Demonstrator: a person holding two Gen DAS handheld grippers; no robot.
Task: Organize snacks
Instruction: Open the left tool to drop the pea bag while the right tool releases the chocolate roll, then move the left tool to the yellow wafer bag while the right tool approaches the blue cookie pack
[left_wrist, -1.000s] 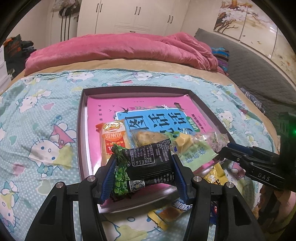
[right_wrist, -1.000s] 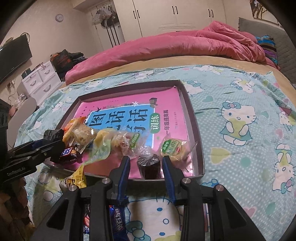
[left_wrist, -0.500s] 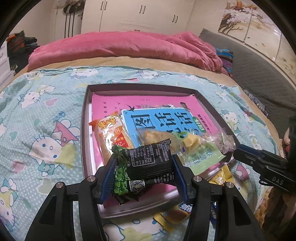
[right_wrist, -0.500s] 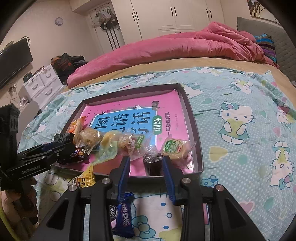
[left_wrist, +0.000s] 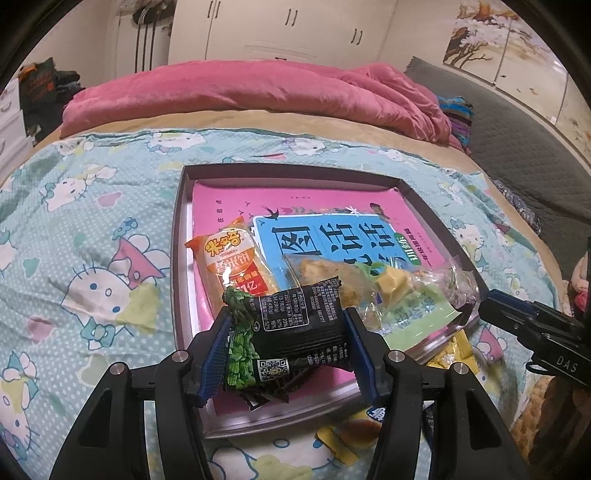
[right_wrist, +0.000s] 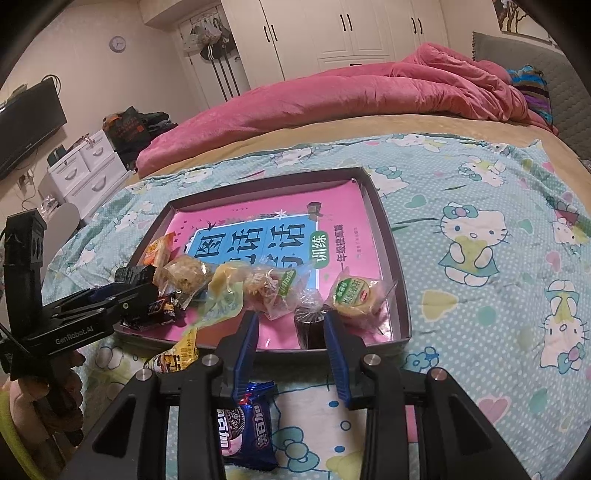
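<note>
Snacks (right_wrist: 258, 288) crowd the tray's (right_wrist: 400, 295) near edge; a blue packet (right_wrist: 245, 428) lies outside.

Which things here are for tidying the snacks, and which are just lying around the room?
For the job: tray, black snack packet between the left gripper fingers, orange packet, round cake, blue cookie packet, right gripper.

Just lying about: pink blanket, clock, drawers.

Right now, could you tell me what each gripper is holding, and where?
The left gripper holds the black snack packet by its two side edges, above the tray. The right gripper holds nothing.
</note>
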